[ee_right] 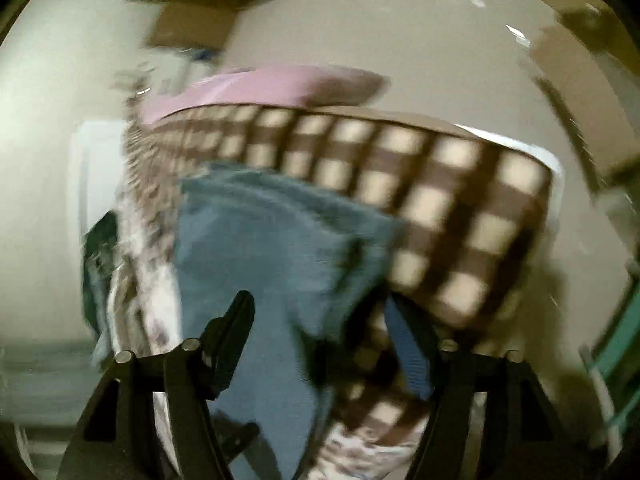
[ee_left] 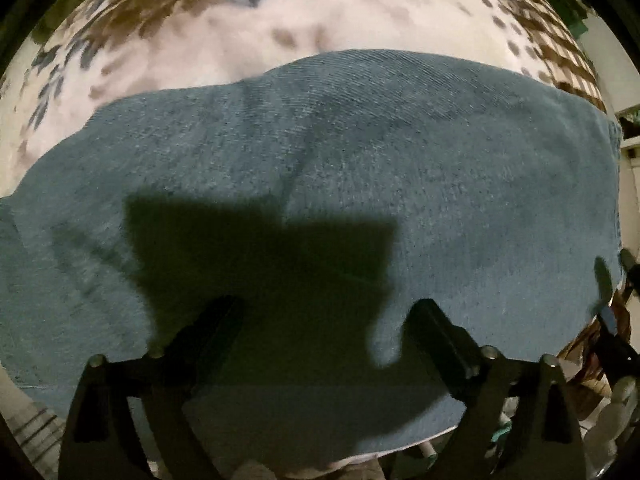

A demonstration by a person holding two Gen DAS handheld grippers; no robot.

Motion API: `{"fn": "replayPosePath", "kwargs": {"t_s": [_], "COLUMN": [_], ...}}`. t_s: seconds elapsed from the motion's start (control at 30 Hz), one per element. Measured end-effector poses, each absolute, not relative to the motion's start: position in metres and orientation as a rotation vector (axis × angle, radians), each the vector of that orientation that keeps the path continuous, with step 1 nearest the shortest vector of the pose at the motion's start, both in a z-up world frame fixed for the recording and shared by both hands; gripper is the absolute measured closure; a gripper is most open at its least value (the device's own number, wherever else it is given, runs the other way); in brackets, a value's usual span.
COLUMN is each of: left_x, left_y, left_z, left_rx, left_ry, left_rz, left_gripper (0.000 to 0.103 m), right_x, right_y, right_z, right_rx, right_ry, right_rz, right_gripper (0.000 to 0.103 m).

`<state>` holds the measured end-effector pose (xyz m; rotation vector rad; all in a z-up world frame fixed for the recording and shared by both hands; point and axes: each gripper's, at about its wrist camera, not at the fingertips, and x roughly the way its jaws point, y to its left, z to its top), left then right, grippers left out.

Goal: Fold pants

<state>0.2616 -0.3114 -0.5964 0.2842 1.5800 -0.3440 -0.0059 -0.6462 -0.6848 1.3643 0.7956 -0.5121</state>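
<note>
The blue denim pants [ee_left: 360,184] lie spread flat on a bed with a floral cover [ee_left: 224,40], filling most of the left wrist view. My left gripper [ee_left: 326,320] hovers open just above the cloth and casts a dark shadow on it; nothing is between its fingers. In the blurred right wrist view an end of the pants [ee_right: 272,240] lies near the bed's edge. My right gripper [ee_right: 320,316] is open over that end, with cloth lying between and over its fingers.
A brown and cream checked blanket [ee_right: 440,208] hangs over the bed's edge beside the pants. A pink pillow [ee_right: 280,84] lies beyond it. Beige floor [ee_right: 400,20] with cardboard pieces lies past the bed. Clutter stands at the right edge [ee_left: 612,360].
</note>
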Motion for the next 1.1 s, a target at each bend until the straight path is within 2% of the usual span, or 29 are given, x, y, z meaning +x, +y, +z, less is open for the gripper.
{"fn": "replayPosePath", "kwargs": {"t_s": [0.03,0.17,0.23,0.27,0.3,0.4,0.43,0.47,0.53,0.57,0.6,0.67,0.77,0.87,0.93,0.97,1.0,1.07,1.1], "left_x": [0.261,0.247,0.246,0.256,0.258,0.251,0.252,0.245,0.252,0.252,0.240,0.230,0.230,0.232,0.235,0.236,0.237,0.238,0.238], "left_y": [-0.301,-0.298,-0.295,-0.306,-0.306,-0.309,-0.311,-0.312,-0.320,-0.329,-0.326,-0.329,-0.335,-0.337,-0.331,-0.330,-0.326,-0.325,-0.326], "left_z": [-0.596,-0.604,-0.607,-0.615,-0.614,-0.623,-0.623,-0.623,-0.621,-0.616,-0.613,-0.590,-0.583,-0.587,-0.598,-0.598,-0.603,-0.604,-0.604], "left_rx": [0.281,0.281,0.259,0.251,0.243,0.244,0.253,0.260,0.280,0.287,0.294,0.313,0.345,0.393,0.386,0.385,0.386,0.389,0.394], "left_ry": [1.581,1.572,1.564,1.556,1.545,1.542,1.548,1.551,1.556,1.553,1.546,1.523,1.497,1.491,1.497,1.496,1.493,1.486,1.482], "left_rz": [-0.348,-0.327,-0.307,-0.297,-0.288,-0.275,-0.271,-0.268,-0.259,-0.256,-0.253,-0.255,-0.252,-0.217,-0.203,-0.194,-0.186,-0.184,-0.181], "left_gripper": [0.000,0.000,0.000,0.000,0.000,0.000,0.000,0.000,0.000,0.000,0.000,0.000,0.000,0.000,0.000,0.000,0.000,0.000,0.000], "right_x": [0.003,0.009,0.016,0.017,0.021,0.037,0.042,0.047,0.048,0.051,0.058,0.059,0.049,0.049,0.058,0.057,0.062,0.069,0.071], "right_y": [-0.641,-0.650,-0.655,-0.658,-0.660,-0.654,-0.653,-0.652,-0.651,-0.650,-0.647,-0.644,-0.644,-0.643,-0.643,-0.643,-0.644,-0.644,-0.643], "right_z": [-0.685,-0.702,-0.702,-0.700,-0.697,-0.696,-0.700,-0.709,-0.723,-0.721,-0.712,-0.697,-0.674,-0.682,-0.693,-0.697,-0.702,-0.710,-0.710], "right_rx": [1.340,1.408,1.433,1.434,1.428,1.363,1.343,1.349,1.410,1.381,1.298,1.247,1.242,1.253,1.282,1.294,1.308,1.301,1.292], "right_ry": [0.825,0.780,0.744,0.726,0.706,0.719,0.746,0.782,0.798,0.800,0.836,0.823,0.754,0.782,0.821,0.842,0.850,0.843,0.835], "right_rz": [-0.503,-0.441,-0.396,-0.371,-0.337,-0.321,-0.321,-0.313,-0.291,-0.309,-0.346,-0.377,-0.425,-0.419,-0.365,-0.350,-0.324,-0.338,-0.364], "right_gripper": [0.041,0.039,0.052,0.070,0.079,0.077,0.074,0.067,0.069,0.092,0.095,0.095,0.096,0.095,0.087,0.077,0.075,0.078,0.089]}}
